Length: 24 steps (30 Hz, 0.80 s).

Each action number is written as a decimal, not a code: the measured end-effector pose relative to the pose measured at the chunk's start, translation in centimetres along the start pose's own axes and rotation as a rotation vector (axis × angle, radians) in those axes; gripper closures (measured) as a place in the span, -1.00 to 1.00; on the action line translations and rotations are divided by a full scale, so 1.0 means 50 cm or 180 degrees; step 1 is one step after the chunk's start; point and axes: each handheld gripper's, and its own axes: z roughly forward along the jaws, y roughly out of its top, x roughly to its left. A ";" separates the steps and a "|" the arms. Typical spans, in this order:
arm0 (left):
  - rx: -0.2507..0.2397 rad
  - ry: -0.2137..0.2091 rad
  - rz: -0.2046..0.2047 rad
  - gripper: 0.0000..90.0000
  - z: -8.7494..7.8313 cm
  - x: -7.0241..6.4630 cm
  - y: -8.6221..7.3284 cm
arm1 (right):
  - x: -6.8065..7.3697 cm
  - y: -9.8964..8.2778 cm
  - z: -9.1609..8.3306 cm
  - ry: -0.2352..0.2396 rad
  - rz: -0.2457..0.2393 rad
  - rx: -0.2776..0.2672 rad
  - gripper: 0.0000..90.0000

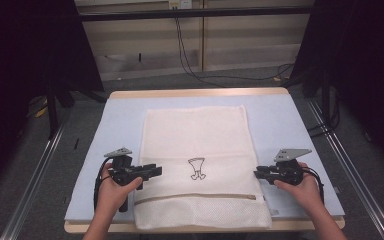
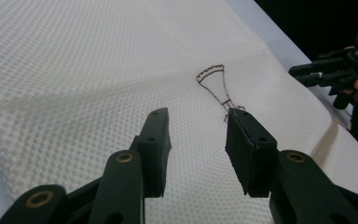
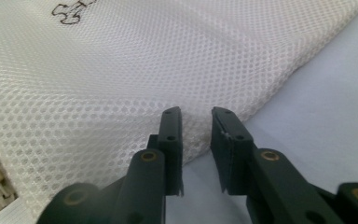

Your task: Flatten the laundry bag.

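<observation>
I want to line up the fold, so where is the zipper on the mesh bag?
In the high view the zipper runs across the mesh bag near its near edge, below the small drawing and between the two grippers.

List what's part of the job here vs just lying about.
In play:
- mesh bag
- its zipper
- left gripper, jaws apart over the bag
- right gripper, jaws apart at the bag's edge

Lying about:
- blue mat
- table
- cables on the floor behind
</observation>
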 end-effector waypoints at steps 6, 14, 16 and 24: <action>0.0038 0.0519 0.0124 0.23 -0.002 0.020 -0.008 | 0.003 0.002 -0.004 -0.0136 0.0003 -0.0052 0.39; 0.0164 0.1016 0.0210 0.12 -0.012 0.038 -0.012 | 0.010 0.008 0.003 -0.0206 0.0011 -0.0043 0.14; 0.0164 0.1091 0.0182 0.13 -0.012 0.038 -0.013 | 0.012 0.009 0.004 -0.0227 -0.0003 -0.0015 0.13; 0.0468 0.1188 0.0103 0.42 -0.007 0.034 -0.021 | 0.024 0.010 0.011 -0.0308 -0.0013 0.0139 0.26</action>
